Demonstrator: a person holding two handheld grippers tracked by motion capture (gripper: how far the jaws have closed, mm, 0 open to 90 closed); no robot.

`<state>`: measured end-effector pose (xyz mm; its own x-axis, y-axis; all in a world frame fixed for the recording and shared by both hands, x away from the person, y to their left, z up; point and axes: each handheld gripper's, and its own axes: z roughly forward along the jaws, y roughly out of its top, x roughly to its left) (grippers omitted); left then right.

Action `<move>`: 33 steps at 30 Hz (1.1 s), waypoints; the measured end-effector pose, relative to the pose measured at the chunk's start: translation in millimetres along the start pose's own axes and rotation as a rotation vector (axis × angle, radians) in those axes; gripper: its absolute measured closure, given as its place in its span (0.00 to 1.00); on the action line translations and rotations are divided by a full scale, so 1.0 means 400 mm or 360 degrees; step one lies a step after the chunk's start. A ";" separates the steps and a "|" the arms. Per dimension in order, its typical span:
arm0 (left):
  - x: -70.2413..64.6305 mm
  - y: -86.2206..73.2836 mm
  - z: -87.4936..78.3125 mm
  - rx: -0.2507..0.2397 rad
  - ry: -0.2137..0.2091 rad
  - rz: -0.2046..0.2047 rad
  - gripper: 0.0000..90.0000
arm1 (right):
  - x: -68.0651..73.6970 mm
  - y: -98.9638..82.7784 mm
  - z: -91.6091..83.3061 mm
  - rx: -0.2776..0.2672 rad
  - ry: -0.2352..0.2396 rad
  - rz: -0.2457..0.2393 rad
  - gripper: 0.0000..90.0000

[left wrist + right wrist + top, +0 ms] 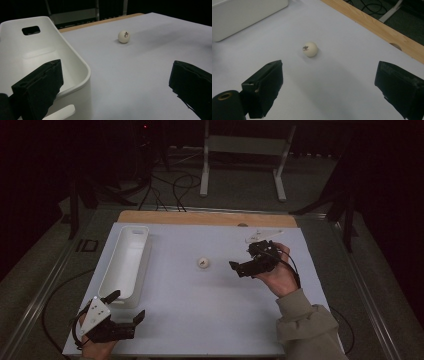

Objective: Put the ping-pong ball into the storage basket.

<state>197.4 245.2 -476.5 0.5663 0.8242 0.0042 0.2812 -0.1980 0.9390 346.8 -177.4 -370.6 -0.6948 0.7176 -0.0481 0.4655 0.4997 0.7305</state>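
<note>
Right gripper (243,265) was held wide open just beside the ball (203,263), its jaws pointed toward it and nothing between them. In the right gripper view the ball (310,49) was seen ahead of the jaws, slightly toward the left one, resting free on the worktop (337,75). It lay near the middle of the worktop (200,315), well apart from the white bin (125,262) along the left edge. Left gripper (125,306) was also held open and empty near the front left corner, close to the near end of the bin (50,50), with the ball (124,36) seen farther off.

Several risks were judged from this position. The ball, being round and light, could be nudged by one jaw before the other was in place, and would then be sent rolling toward the bin or the far wooden edge (372,25). Because it sat off centre between the jaws, an uneven closure was thought likely to squeeze it out sideways. A descent made too low could cause the jaws to be scraped on the worktop.
</note>
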 end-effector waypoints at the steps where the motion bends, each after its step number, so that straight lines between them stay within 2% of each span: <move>1: 0.000 0.000 0.000 0.0001 0.0000 0.0000 0.00 | 0.002 0.002 0.002 0.0004 0.0003 0.0001 0.09; 8: 0.000 -0.001 0.000 0.0001 -0.0001 0.0002 0.00 | 0.009 0.014 0.019 0.0017 0.0009 -0.0017 0.09; 33: -0.002 -0.002 0.001 0.0009 -0.0005 0.0008 0.00 | 0.024 0.041 0.082 0.0083 0.0068 -0.0011 0.09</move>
<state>197.0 244.7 -477.3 0.5704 0.8214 0.0078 0.2826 -0.2051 0.9371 365.9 -146.4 -381.3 -0.7203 0.6933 -0.0232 0.4877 0.5298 0.6939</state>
